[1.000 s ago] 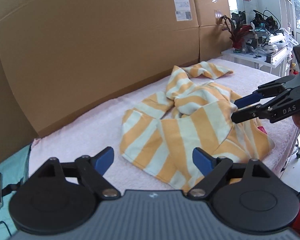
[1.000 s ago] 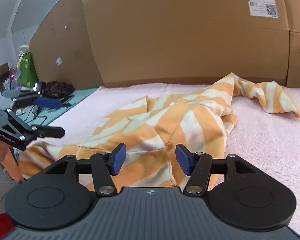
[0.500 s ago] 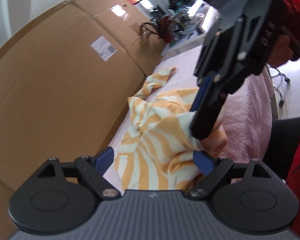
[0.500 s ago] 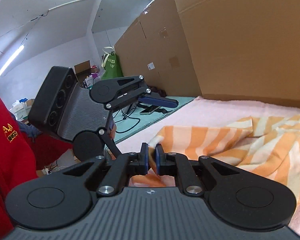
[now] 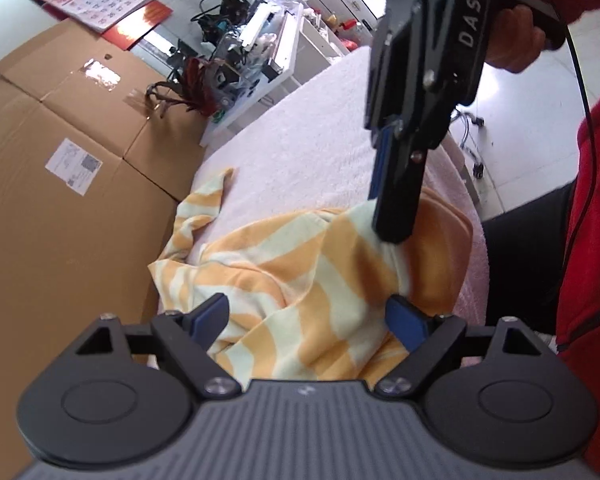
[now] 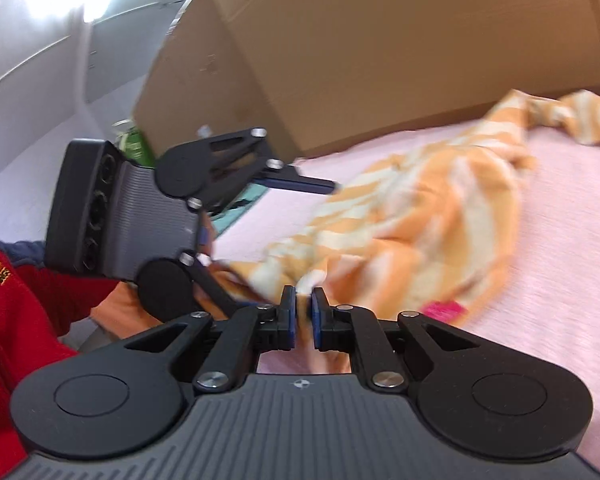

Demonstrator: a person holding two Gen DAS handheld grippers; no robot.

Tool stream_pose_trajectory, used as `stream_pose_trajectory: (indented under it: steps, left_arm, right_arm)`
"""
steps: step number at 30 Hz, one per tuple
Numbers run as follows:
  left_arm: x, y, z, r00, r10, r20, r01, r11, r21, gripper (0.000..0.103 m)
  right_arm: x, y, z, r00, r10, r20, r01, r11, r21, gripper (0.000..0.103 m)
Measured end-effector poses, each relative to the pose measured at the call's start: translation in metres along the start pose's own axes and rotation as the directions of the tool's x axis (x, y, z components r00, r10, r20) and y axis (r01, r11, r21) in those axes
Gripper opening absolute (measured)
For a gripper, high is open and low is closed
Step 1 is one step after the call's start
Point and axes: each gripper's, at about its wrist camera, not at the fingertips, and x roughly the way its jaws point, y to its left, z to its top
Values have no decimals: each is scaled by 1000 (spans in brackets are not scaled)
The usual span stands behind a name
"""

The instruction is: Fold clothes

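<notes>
Left wrist view showed the left tool [image 5: 307,319] wide open, its blue pads on either side of the shirt [image 5: 300,280] (orange and pale stripes). The right tool [image 5: 394,216] came down from above and pinched the shirt's edge. In the right wrist view, the right tool [image 6: 303,307] was closed on a bit of shirt [image 6: 420,232]. The shirt lay crumpled on the pink bench [image 6: 560,240], next to a big cardboard box [image 6: 380,40].

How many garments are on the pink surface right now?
1: a single orange-and-cream striped garment lies crumpled on the pink surface, its near edge pinched in the right gripper. Anything beneath it would be hidden.
</notes>
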Motion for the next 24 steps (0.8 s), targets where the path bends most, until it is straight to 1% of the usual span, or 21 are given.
stream_pose_trajectory:
  steps: [1, 3, 4, 5, 6, 7, 9, 10, 12, 14, 16, 18, 19, 20, 21, 22, 23, 24]
  left_arm:
    - [-2, 10, -1, 1000, -11, 15, 11, 999, -43, 94]
    - [-4, 31, -4, 1000, 3, 30, 0, 995, -102, 100]
    - [-2, 41, -4, 999, 29, 23, -26, 994, -107, 100]
    - [1, 51, -2, 998, 57, 10, -55, 994, -99, 100]
    - [8, 61, 1, 997, 83, -7, -83, 993, -82, 99]
    - [17, 70, 4, 995, 94, -23, -95, 993, -66, 99]
    - [41, 78, 10, 998, 43, -50, -47, 996, -79, 99]
    - [53, 81, 14, 998, 17, -64, -22, 996, -86, 97]
    - [77, 89, 20, 995, -35, -90, 26, 995, -101, 96]
    - [101, 96, 26, 989, -87, -116, 73, 990, -117, 96]
    - [125, 104, 32, 980, -139, -141, 120, 984, -134, 97]
    - [148, 111, 39, 968, -190, -164, 166, 974, -153, 99]
    - [160, 115, 42, 960, -216, -176, 188, 969, -162, 87]
    - [169, 119, 44, 953, -243, -182, 210, 961, -182, 80]
    - [167, 125, 40, 948, -272, -167, 229, 944, -239, 67]
    - [165, 130, 35, 944, -292, -153, 240, 927, -288, 58]
    - [160, 131, 30, 951, -276, -140, 222, 924, -310, 54]
    - [153, 133, 24, 959, -251, -127, 197, 921, -335, 44]
  right_arm:
    - [-7, -4, -1, 1000, -27, -5, 27, 1000, 4, 9]
    - [-21, -8, -3, 997, -68, -32, 68, 998, -3, 8]
    - [-25, -8, -2, 996, -79, -49, 78, 997, -14, 6]
    - [-30, -7, -3, 993, -90, -73, 88, 996, -34, 2]
    - [-36, -5, -5, 989, -106, -98, 101, 993, -60, 2]
    - [-38, -2, -6, 986, -112, -124, 103, 992, -74, 2]
    - [-42, 5, -9, 980, -123, -157, 109, 989, -99, 4]
    - [-44, 5, -10, 981, -130, -144, 117, 988, -97, 6]
    - [-41, -8, -8, 990, -116, -85, 114, 993, -29, 17]
    - [-38, -21, -9, 996, -86, -37, 88, 995, 50, 21]
    - [-30, -26, -10, 997, -71, -27, 73, 994, 78, 28]
    - [-19, -24, -11, 998, -56, -31, 58, 996, 66, 44]
    - [-13, -23, -11, 999, -46, -23, 47, 997, 56, 46]
    - [-7, -21, -10, 999, -35, -14, 36, 998, 44, 46]
    - [0, -20, -10, 1000, -28, -9, 28, 999, 32, 51]
    - [9, -20, -10, 999, -35, -18, 36, 999, 22, 56]
    - [19, -20, -9, 999, -43, -27, 43, 999, 11, 59]
    - [28, -20, -9, 998, -50, -35, 50, 999, -4, 46]
